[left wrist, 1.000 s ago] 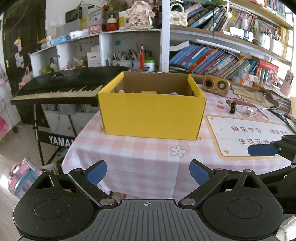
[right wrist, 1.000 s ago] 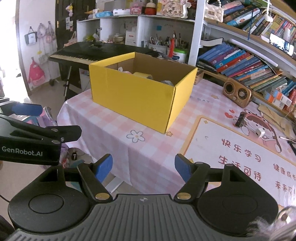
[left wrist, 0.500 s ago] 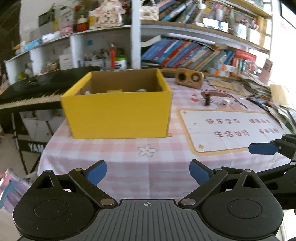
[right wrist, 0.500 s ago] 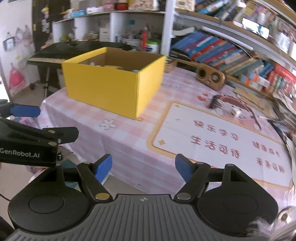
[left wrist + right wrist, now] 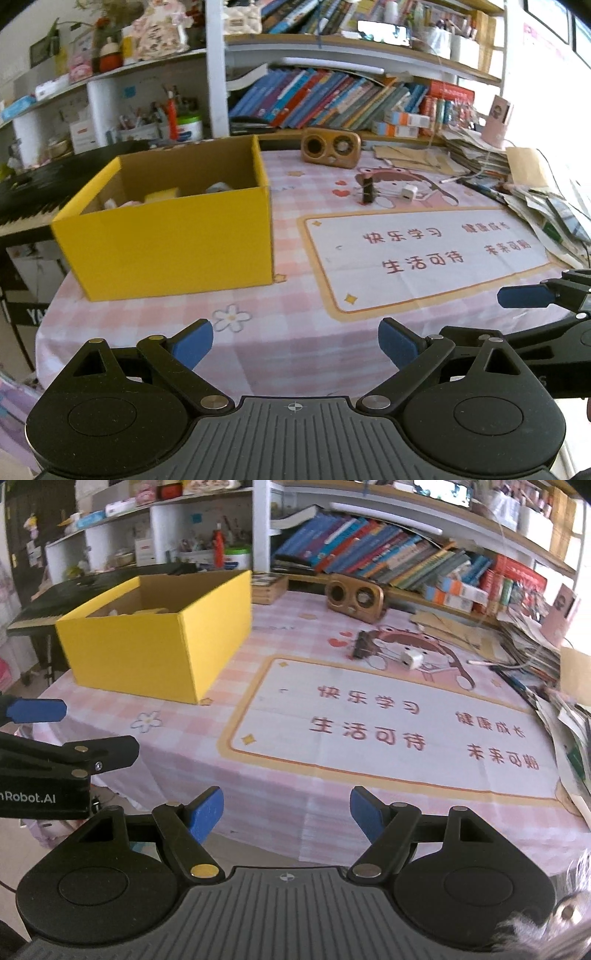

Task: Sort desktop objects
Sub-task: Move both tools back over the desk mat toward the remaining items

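A yellow cardboard box (image 5: 166,243) (image 5: 155,642) stands open on the left of the pink checked table, with a few small items inside. Farther back lie a black binder clip (image 5: 367,190) (image 5: 361,647) and a white charger cube (image 5: 409,192) (image 5: 412,659). A brown wooden speaker (image 5: 330,147) (image 5: 355,597) sits at the back. My left gripper (image 5: 295,341) hovers open and empty over the near table edge. My right gripper (image 5: 287,812) is also open and empty, to the right of the left one.
A white mat with red characters (image 5: 424,254) (image 5: 388,731) covers the table's right half. Stacked papers and pens (image 5: 535,192) crowd the right edge. Bookshelves (image 5: 332,99) rise behind, and a black keyboard (image 5: 33,184) stands to the left of the table.
Both grippers have swung to the right along the near table edge. The yellow box has slid left in both views and the mat has come toward the centre. Both jaws stay as wide as before.
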A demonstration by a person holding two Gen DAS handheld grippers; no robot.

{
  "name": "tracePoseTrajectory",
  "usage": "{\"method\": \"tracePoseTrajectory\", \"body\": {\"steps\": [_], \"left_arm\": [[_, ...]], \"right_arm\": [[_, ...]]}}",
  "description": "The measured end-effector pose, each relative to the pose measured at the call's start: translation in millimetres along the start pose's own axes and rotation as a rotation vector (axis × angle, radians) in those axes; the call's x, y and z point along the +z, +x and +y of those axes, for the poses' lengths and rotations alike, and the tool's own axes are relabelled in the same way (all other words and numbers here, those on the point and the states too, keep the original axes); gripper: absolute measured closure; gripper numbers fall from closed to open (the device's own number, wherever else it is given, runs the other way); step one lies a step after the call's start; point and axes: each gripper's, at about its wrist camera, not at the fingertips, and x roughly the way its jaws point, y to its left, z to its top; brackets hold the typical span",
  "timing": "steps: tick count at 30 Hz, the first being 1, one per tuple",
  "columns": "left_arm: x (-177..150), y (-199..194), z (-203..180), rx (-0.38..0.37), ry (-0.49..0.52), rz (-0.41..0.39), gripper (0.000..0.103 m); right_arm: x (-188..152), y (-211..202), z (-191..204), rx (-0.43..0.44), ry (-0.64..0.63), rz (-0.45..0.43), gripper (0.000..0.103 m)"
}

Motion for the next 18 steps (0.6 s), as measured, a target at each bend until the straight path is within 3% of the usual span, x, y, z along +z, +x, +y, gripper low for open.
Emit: {"method": "tracePoseTrajectory", "body": {"steps": [18], "left_arm": [[33,41,-37,-0.034,0.039,0.010,0.005]], "right_arm": [[18,20,-53,-0.020,0.036,0.014,0.029]]}}
